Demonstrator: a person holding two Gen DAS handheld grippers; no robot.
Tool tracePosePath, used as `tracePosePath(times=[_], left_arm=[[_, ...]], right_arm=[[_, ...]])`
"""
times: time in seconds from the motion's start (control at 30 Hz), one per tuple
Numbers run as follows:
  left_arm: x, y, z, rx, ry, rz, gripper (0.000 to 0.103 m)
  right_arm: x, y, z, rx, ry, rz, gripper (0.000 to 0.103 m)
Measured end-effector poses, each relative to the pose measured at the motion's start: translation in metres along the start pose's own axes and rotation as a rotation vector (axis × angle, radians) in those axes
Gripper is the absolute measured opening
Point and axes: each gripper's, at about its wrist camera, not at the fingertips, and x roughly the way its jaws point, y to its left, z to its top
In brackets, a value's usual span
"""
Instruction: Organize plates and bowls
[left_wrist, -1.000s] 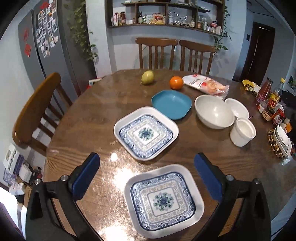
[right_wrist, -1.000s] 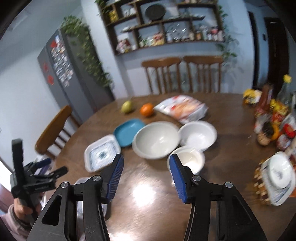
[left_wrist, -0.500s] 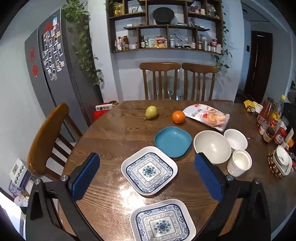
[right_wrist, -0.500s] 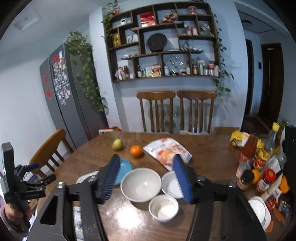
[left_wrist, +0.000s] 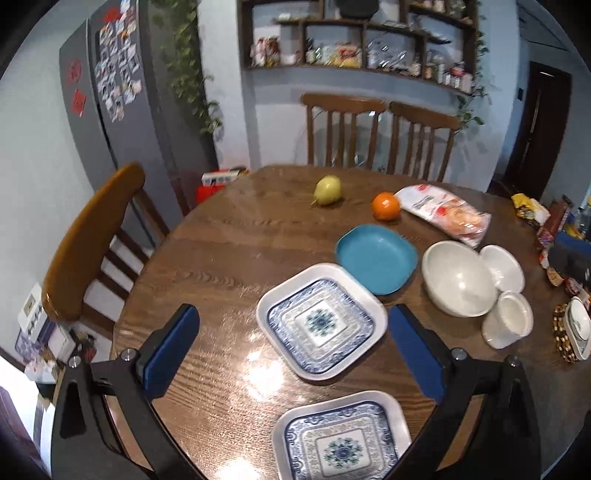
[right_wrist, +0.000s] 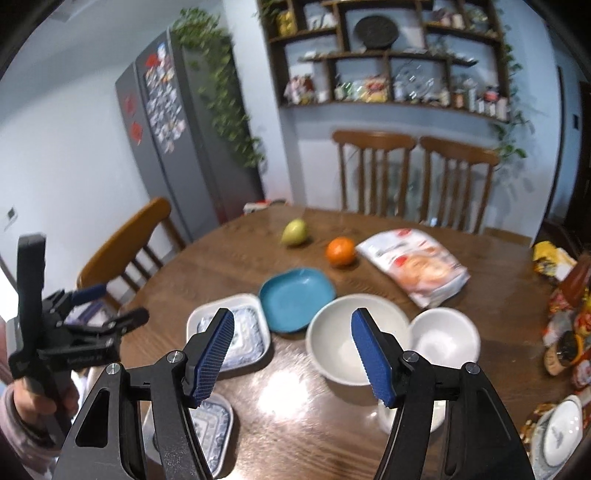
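Your left gripper (left_wrist: 293, 347) hangs wide and empty above the tabletop (left_wrist: 221, 258), over two patterned square plates (left_wrist: 320, 325), one nearer (left_wrist: 341, 439). Your right gripper (right_wrist: 291, 356) is spread wide too, empty, above the large white bowl (right_wrist: 354, 347), with the teal plate (right_wrist: 297, 297) just left of it.

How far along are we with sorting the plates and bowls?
Nothing looks stacked yet. Both patterned plates, the blue plate and the white bowls lie separately. The left hand-held gripper and right hand-held gripper are open, holding nothing. All grouping remains.
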Motion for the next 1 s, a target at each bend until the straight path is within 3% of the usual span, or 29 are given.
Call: tracePosePath(times=[0.3,0.6,0.77,1.0], left_arm=[[0.070,0.020,-0.024,-0.044,0.168,0.033,0.102],[0.120,0.016,-0.037,-0.029,0.254,0.026,0.102],[0.133,0.012,-0.042,-0.014,0.256,0.030,0.100],[0.148,0.011,-0.048,-0.013,0.287,0.014,0.080]], right_arm=[[0.073,0.023,-0.023,-0.033,0.187,0.064,0.067],[0.153,0.028,-0.045,-0.007,0.331,0.091,0.067],[0.189,0.028,-0.054,0.006,0.338,0.090,0.067],[0.210,0.036,-0.062,-0.001,0.332,0.110,0.060]])
